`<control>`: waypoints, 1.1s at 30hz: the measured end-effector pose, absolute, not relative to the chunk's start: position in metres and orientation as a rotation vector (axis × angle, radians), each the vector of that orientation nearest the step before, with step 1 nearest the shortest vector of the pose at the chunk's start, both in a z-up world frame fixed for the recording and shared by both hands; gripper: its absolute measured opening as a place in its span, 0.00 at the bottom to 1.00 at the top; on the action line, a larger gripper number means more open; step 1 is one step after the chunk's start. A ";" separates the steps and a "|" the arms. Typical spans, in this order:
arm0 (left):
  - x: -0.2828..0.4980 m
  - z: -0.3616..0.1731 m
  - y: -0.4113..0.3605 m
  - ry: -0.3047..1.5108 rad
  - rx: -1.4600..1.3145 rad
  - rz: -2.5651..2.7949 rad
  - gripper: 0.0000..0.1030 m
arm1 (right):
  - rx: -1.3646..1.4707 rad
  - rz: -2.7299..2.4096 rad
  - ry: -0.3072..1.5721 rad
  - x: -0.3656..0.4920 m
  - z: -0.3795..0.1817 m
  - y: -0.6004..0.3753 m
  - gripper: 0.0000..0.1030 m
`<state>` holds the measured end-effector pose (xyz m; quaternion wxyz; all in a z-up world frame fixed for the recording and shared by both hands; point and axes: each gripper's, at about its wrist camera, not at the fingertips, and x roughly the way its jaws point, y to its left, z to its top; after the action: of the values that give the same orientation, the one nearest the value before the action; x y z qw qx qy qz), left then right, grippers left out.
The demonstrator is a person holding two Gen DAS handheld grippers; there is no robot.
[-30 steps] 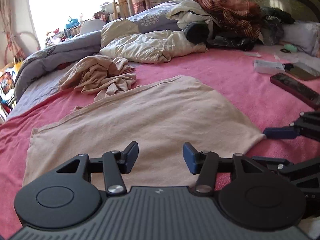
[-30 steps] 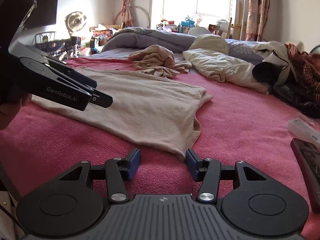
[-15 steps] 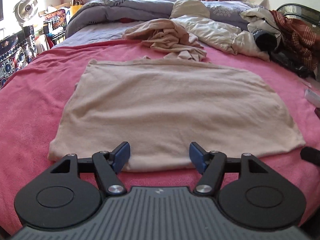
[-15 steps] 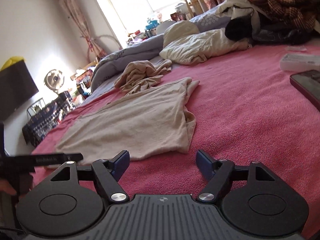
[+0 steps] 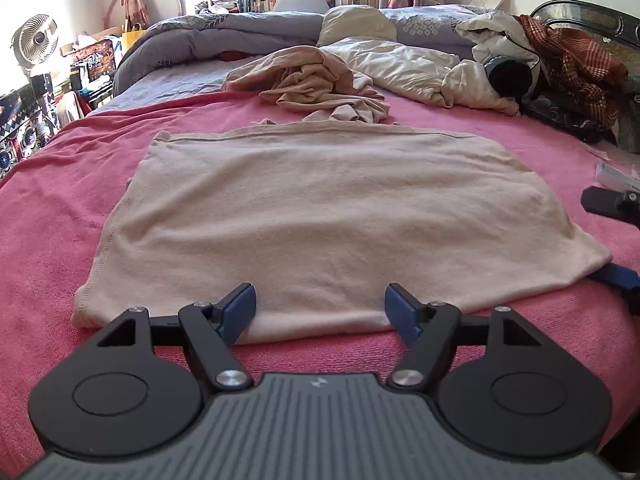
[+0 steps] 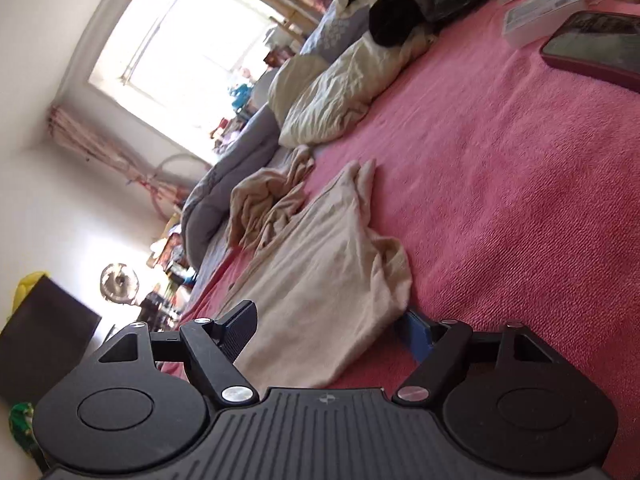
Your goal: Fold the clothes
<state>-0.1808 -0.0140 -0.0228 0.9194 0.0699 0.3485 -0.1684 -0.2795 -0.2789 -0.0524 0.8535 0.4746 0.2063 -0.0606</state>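
Note:
A beige garment [image 5: 320,216] lies spread flat on the pink bed cover [image 5: 60,184]. My left gripper [image 5: 320,312] is open, its jaws wide apart at the garment's near hem, low over the bed. My right gripper [image 6: 328,332] is open and rolled on its side, its jaws straddling the garment's [image 6: 332,280] near right corner. Its blue finger [image 5: 612,276] shows beside that corner in the left wrist view. A second crumpled beige garment [image 5: 320,80] lies beyond the flat one.
A cream pillowcase [image 5: 412,68], a grey duvet [image 5: 208,36] and a pile of dark and plaid clothes [image 5: 568,60] lie at the far side. A phone [image 6: 596,48] and a white box [image 6: 540,12] lie on the bed to the right. A fan [image 5: 34,40] stands at left.
My left gripper has swung to face the garment squarely and come down to its near hem. My right gripper has rolled sideways and closed in on the garment's right corner. Both jaws have widened.

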 end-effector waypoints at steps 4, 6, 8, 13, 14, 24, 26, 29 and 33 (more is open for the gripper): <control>-0.181 -0.025 -0.012 0.714 0.137 -0.353 0.72 | 0.993 -0.161 0.418 -0.279 -0.059 -0.277 0.70; -0.181 -0.026 -0.013 0.709 0.140 -0.353 0.72 | 0.971 -0.167 0.422 -0.272 -0.060 -0.275 0.70; -0.182 -0.026 -0.014 0.704 0.150 -0.352 0.72 | 0.958 -0.170 0.421 -0.265 -0.061 -0.275 0.70; -0.183 -0.019 -0.005 0.696 0.135 -0.340 0.74 | 0.982 -0.141 0.476 -0.264 -0.066 -0.282 0.23; -0.184 -0.015 -0.002 0.682 0.133 -0.320 0.74 | 1.014 -0.145 0.489 -0.267 -0.071 -0.286 0.11; -0.172 -0.019 0.049 0.691 0.123 -0.083 0.78 | 1.090 -0.182 0.459 -0.257 -0.077 -0.296 0.12; -0.173 -0.024 0.056 0.697 0.118 -0.063 0.79 | 1.056 -0.190 0.477 -0.252 -0.073 -0.293 0.11; -0.174 -0.024 0.063 0.704 0.106 -0.066 0.79 | 1.003 -0.181 0.499 -0.253 -0.063 -0.290 0.07; -0.177 -0.022 0.069 0.694 0.097 -0.084 0.76 | 0.887 -0.188 0.499 -0.258 -0.040 -0.285 0.07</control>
<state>-0.1772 0.0694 -0.0221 0.9383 0.0475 0.3400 -0.0409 -0.2581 -0.2850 -0.0403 0.8691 0.4238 0.2386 -0.0898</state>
